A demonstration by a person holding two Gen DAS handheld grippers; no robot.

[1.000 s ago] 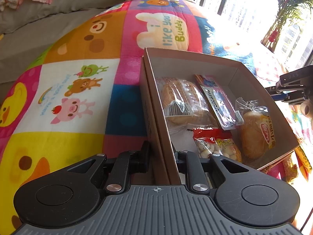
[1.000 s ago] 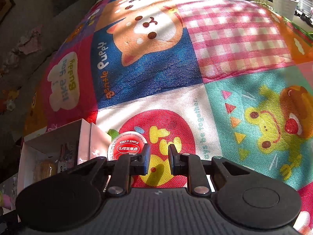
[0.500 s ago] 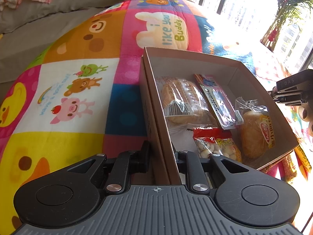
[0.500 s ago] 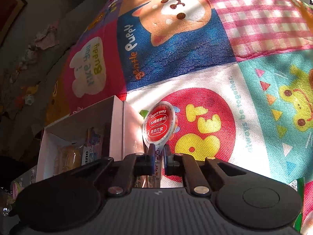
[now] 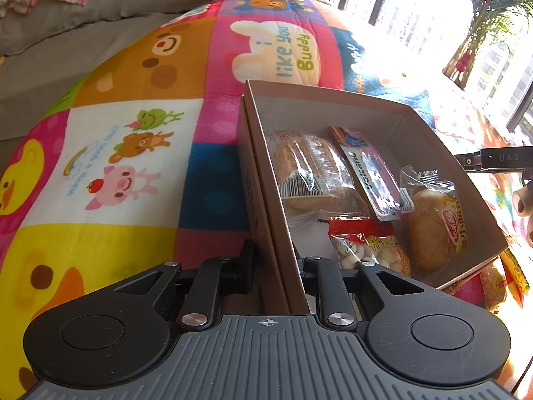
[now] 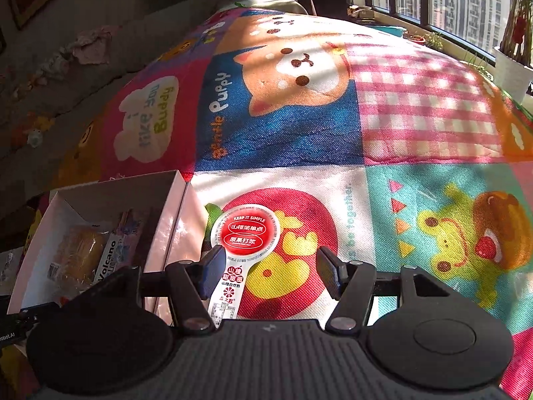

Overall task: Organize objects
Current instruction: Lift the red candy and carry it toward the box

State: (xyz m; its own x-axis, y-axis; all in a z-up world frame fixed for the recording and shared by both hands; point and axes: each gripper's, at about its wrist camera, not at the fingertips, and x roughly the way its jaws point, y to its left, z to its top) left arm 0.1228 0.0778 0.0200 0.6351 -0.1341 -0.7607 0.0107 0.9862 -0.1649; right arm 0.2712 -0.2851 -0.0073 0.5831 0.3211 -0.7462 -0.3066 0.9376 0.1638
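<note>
Our right claw (image 6: 269,268) is spread wide around the lollipop (image 6: 246,233) — our left claw (image 5: 276,266) pinches the box (image 5: 266,180) wall on the mat (image 5: 133,133).

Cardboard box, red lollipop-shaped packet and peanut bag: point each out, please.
cardboard box (image 5: 266,180), left wrist view, on its near side wall.
red lollipop-shaped packet (image 6: 248,231), right wrist view, on its round red label.
peanut bag (image 5: 366,243), left wrist view, on its clear front.

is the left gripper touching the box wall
Touching. The left wrist view shows the left gripper with one finger against each face of the box wall, no gap visible.
</note>
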